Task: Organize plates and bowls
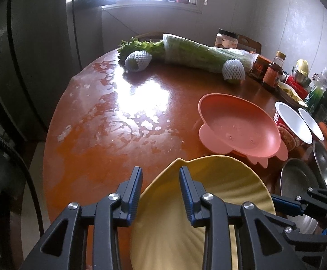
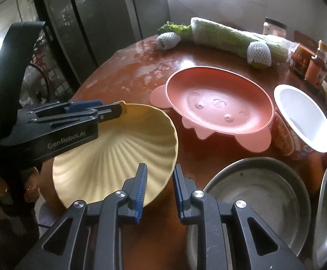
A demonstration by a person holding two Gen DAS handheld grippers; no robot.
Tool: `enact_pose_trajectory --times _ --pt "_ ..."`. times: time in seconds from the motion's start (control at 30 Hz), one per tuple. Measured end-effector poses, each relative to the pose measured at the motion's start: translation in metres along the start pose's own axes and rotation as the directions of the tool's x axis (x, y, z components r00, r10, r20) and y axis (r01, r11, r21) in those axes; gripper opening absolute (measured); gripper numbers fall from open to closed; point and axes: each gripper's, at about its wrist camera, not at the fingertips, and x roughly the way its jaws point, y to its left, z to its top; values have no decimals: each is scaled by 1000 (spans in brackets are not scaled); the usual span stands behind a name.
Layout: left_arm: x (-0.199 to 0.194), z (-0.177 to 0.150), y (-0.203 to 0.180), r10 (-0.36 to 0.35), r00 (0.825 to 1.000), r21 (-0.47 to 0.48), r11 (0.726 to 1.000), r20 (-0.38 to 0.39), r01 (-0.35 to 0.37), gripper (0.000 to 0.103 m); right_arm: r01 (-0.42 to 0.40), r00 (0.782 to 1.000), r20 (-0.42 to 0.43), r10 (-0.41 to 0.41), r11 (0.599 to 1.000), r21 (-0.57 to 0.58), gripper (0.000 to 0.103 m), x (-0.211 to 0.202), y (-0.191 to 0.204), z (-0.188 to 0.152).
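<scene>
A yellow shell-shaped plate (image 1: 181,216) sits tilted at the near edge of the brown round table (image 1: 118,121). My left gripper (image 1: 160,175) has its fingers either side of the plate's rim, the gap between them wide; in the right wrist view the left gripper (image 2: 114,112) sits at the plate's (image 2: 118,153) far-left rim. My right gripper (image 2: 159,173) is open, its fingers straddling the plate's near-right rim. A pink animal-shaped bowl (image 2: 217,108) stands beyond; it also shows in the left wrist view (image 1: 237,123).
Metal bowls (image 2: 258,195) lie at the right near edge. Paper noodle cups (image 2: 298,121) stand right of the pink bowl. A wrapped cabbage (image 1: 197,51), two net-wrapped fruits (image 1: 138,60), jars and bottles (image 1: 273,69) line the far side. A fridge (image 1: 17,56) stands left.
</scene>
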Motion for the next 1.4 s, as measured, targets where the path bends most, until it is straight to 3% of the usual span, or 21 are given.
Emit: enact_pose_trajectory --times 0.33,1.4 --pt "-22 -1 1 31 999 -14 999 37 -30 44 -1 999 41 0 999 38 32 -16 -8 0" --pt "-80 -10 -48 13 991 52 998 131 -20 46 54 979 186 -78 989 135 39 -92 -40 -14"
